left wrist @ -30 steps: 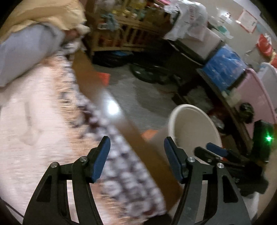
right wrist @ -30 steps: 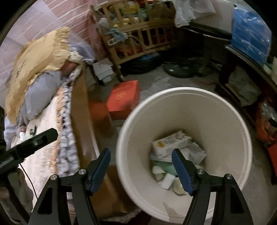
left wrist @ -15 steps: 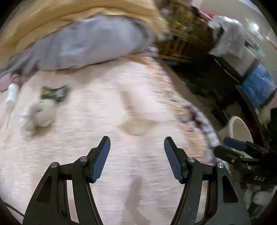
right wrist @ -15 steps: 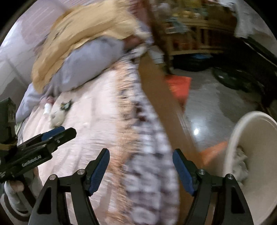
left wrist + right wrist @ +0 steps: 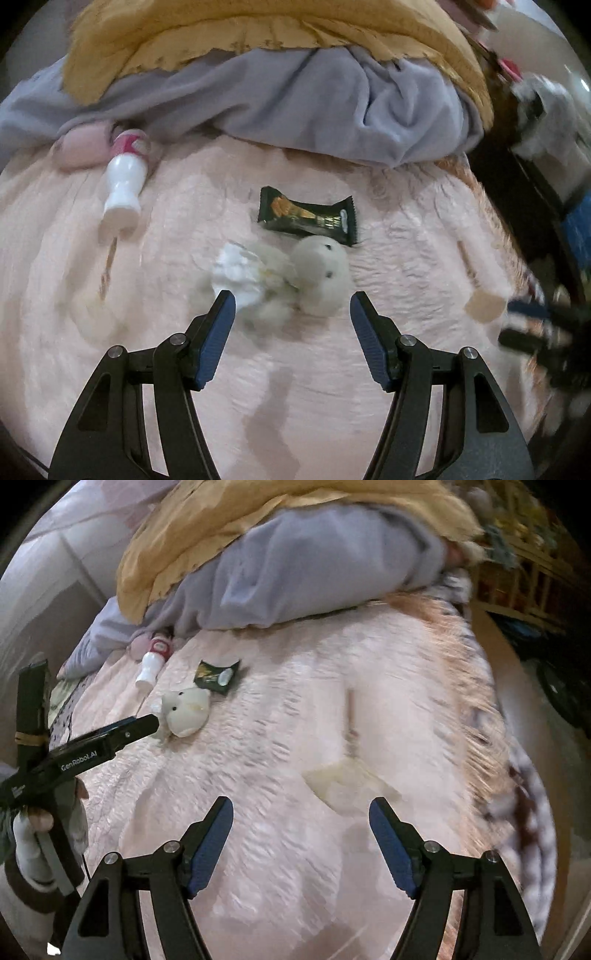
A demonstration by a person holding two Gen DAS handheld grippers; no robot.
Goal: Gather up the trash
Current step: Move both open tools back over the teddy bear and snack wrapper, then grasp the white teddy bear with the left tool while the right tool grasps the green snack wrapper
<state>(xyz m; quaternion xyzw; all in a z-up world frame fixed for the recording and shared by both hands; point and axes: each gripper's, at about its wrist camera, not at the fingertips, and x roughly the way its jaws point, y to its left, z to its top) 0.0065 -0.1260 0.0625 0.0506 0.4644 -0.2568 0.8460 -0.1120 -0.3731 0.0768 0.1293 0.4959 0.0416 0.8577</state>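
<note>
Surface: a bed (image 5: 406, 236) under a pale pink textured cover, with a fringed edge on its right side. Far end: one grey blanket (image 5: 295, 99) bunched across the bed, one mustard-yellow quilt (image 5: 258, 26) heaped on top of it. Room: wooden slatted furniture (image 5: 524, 572) stands to the far right, beyond the bed edge, dim and blurred. My left gripper (image 5: 291, 317) has its fingers spread with nothing between the pads; it hangs just near of a crumpled white tissue (image 5: 236, 273) and one pale soft toy (image 5: 321, 277), which lie touching each other. One dark snack wrapper (image 5: 308, 218) lies just beyond the toy, flat on the cover. One small white bottle (image 5: 123, 188) with a pink label lies on its side at far left, its base against a pink object I cannot identify. My right gripper (image 5: 301, 819) is likewise spread and empty, over bare cover, with one flat pale scrap (image 5: 347, 782) just beyond its tips. Count: wrapper one, tissue one, bottle one, scrap one, toy one.
</note>
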